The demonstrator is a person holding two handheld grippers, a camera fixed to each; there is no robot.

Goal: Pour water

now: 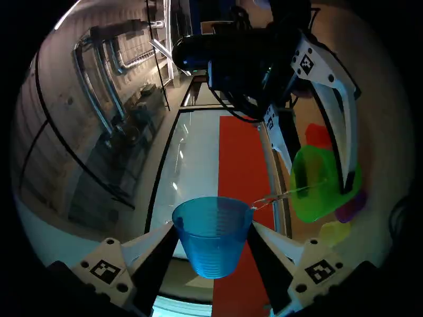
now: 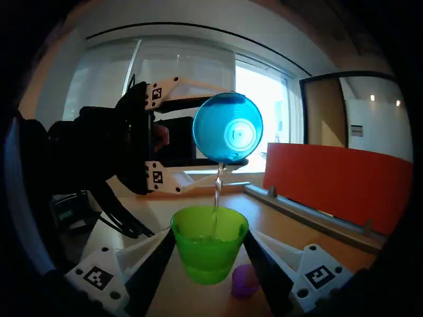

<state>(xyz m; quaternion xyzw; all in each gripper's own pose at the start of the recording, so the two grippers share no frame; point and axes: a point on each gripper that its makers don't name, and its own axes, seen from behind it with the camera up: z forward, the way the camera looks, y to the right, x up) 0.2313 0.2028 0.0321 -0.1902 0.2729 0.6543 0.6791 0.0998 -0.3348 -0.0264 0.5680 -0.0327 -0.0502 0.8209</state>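
The blue cup (image 1: pixel 212 248) is clamped between the fingers of the left tool (image 1: pixel 212 228) and is tipped on its side above the green cup (image 2: pixel 209 259), which is held upright in the grip of the right tool (image 2: pixel 210 235). A thin stream of water (image 2: pixel 217 193) is seen falling from the blue rim into the green cup, which appears partly filled. A purple cup (image 2: pixel 245 279) is seen on the tabletop (image 2: pixel 296 222) below the green cup.

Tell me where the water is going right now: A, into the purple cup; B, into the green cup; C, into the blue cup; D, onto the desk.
B: a thin stream falls from the tilted blue cup in the left claw into the green cup held by the right claw.
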